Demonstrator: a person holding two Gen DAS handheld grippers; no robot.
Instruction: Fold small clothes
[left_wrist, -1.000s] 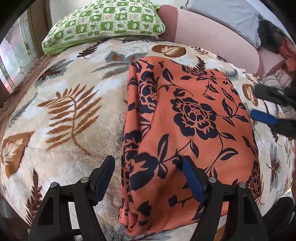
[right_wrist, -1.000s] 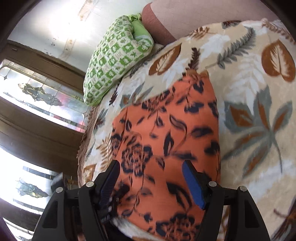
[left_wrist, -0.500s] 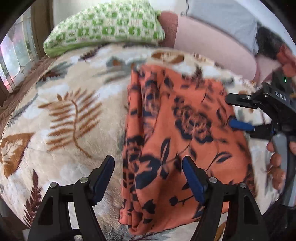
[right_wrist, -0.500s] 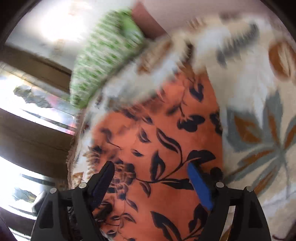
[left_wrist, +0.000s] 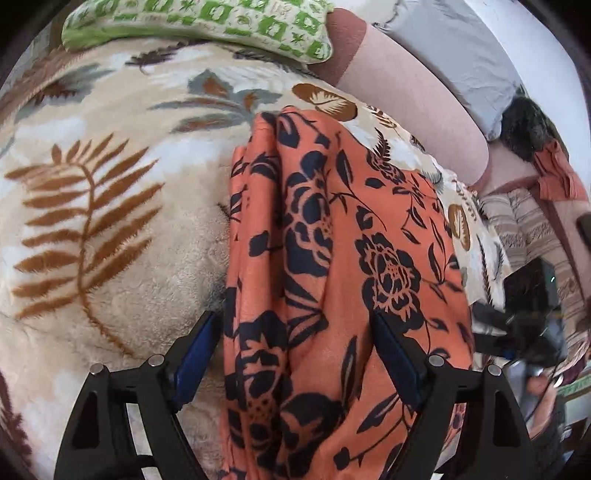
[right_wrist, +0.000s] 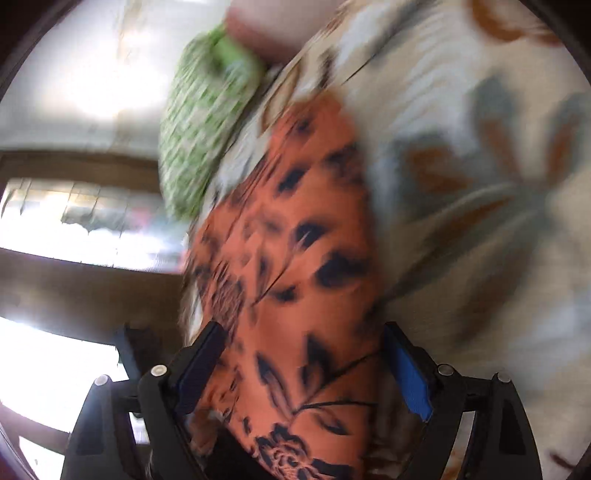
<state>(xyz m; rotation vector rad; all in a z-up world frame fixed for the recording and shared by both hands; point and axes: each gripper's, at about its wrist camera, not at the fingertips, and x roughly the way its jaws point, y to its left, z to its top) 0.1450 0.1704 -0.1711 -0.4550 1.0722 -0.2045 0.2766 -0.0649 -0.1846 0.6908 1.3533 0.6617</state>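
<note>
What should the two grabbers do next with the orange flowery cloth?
Probably close on it. The left hand-held gripper and right hand-held gripper both straddle the folded orange floral cloth, open; the right's jaws have just been opening.

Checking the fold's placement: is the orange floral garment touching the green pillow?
Apart. The left wrist view shows a band of leaf-print blanket between the orange garment and the green pillow.
</note>
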